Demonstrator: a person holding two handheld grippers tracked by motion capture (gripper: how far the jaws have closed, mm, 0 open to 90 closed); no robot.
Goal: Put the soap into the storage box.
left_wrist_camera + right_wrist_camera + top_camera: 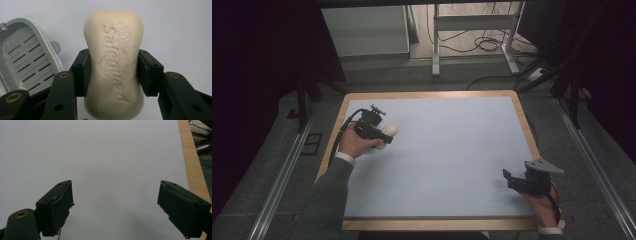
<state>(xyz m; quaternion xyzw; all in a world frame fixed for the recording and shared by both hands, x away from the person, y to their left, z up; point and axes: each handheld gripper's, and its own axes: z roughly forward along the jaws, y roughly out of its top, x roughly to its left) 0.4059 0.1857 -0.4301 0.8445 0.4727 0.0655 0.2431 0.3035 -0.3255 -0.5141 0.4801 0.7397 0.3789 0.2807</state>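
Where the soap dish is cut off, jaws hide the soap sides

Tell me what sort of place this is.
Probably a lab or recording workspace rather than a home: a wood-edged table with a plain blue mat, cables loose on the floor beyond it, a metal frame, and dark curtains at the sides.

Left gripper clamped tight at far left; right gripper spread wide, near right.
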